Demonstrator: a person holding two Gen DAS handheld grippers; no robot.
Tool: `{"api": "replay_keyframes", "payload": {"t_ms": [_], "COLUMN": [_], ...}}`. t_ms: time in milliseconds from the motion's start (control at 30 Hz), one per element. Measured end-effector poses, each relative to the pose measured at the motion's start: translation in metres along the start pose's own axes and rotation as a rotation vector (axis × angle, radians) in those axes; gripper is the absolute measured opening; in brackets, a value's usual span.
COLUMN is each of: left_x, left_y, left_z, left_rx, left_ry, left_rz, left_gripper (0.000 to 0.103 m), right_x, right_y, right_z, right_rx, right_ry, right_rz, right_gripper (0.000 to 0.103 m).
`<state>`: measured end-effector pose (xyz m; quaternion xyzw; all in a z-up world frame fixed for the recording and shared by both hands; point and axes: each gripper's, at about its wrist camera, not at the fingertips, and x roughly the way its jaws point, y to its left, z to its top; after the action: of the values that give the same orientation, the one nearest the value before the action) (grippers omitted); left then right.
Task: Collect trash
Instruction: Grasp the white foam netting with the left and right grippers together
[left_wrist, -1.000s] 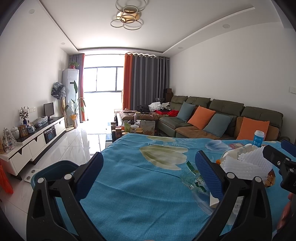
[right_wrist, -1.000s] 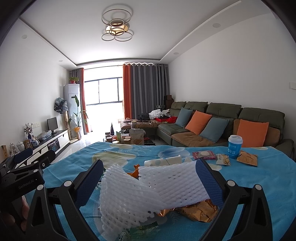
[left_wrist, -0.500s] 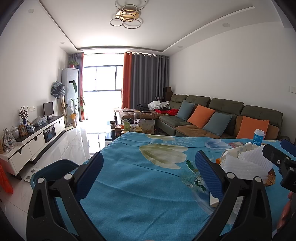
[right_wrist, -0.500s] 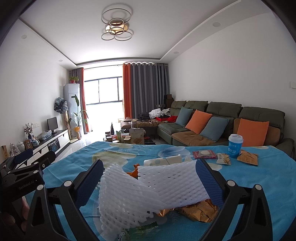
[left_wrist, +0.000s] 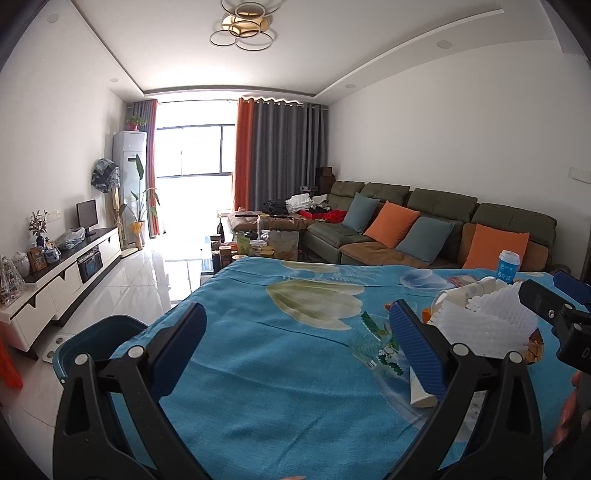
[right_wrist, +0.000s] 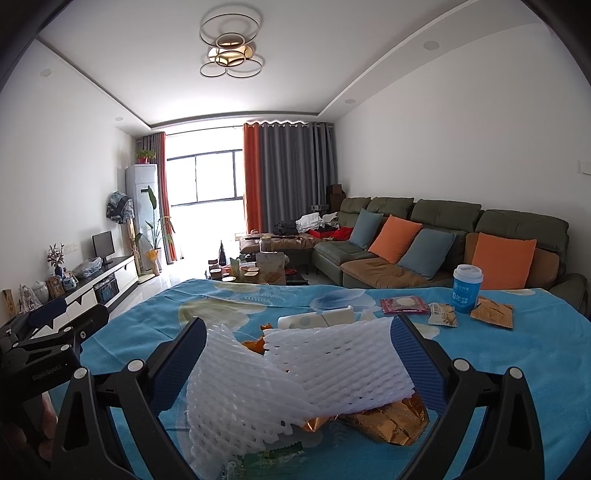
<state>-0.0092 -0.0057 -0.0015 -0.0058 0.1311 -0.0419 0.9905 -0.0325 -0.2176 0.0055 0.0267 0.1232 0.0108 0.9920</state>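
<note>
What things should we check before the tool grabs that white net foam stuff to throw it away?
1. Right tool open wide enough: ok, both blue pads sit on either side of the white foam net sleeves.
2. Foam gripped already: not ok, the jaws stand wide and nothing is pinched.
3. Only foam between the pads: not ok, crinkly gold snack wrappers lie under it and may come along.
4. Left tool free to help: ok, open and empty above the blue flowered tablecloth.
5. Dark blue plastic bin ready: ok, it stands beside the table's left edge.
6. Bin has room: cannot tell, its inside is hidden.
</note>
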Motion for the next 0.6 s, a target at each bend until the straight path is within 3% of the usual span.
{"api": "replay_keyframes", "payload": {"t_ms": [267,433,600], "left_x": [0.006,0.023,0.045], "left_y": [-0.021,-0.039,-0.055], "left_z": [-0.007,-0.015,-0.024], "left_rx": [0.044,0.037,0.026], "left_ry": [0.112,0.243,0.356], "left_rz": [-0.253,-0.453,-0.572], "left_gripper": [0.097,0.098,0.095], "right_x": [0.016,0.033,0.04], "right_y": [-0.041,-0.061,-0.068], "right_z": [0.0,-0.003,-0.003], "right_rx": [0.106,0.171,0.196], "right_ry": [0.123,0.215,0.253], "right_rz": [-0.036,-0.005,0.078], "right_gripper": [0.096,0.096,0.087]}}
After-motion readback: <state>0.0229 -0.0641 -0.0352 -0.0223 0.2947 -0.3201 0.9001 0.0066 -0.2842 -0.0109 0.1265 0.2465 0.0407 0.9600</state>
